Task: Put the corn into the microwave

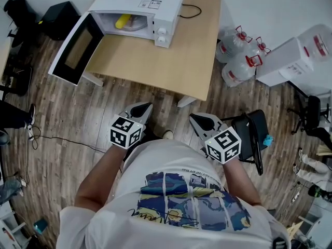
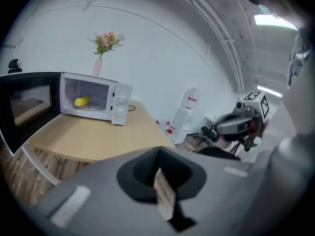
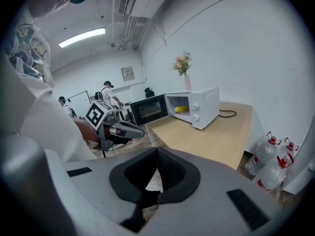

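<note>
- Corn (image 1: 123, 21) lies inside microwave (image 1: 158, 7), in left part of cavity; task looks done.
- Door (image 1: 77, 46) wide open, swung out past left edge of desk (image 1: 171, 61).
- Left gripper (image 1: 147, 107) close to person's body, well apart from desk; fingers pressed together, nothing held.
- Right gripper (image 1: 193, 117) likewise near body; fingers closed, empty.
- Risk: open door overhangs floor, so a step forward could knock it.
- Risk: hard shove on door with closed fingers could slide microwave along desk or slam door.
- Risk: round corn may roll if microwave is jolted.
</note>
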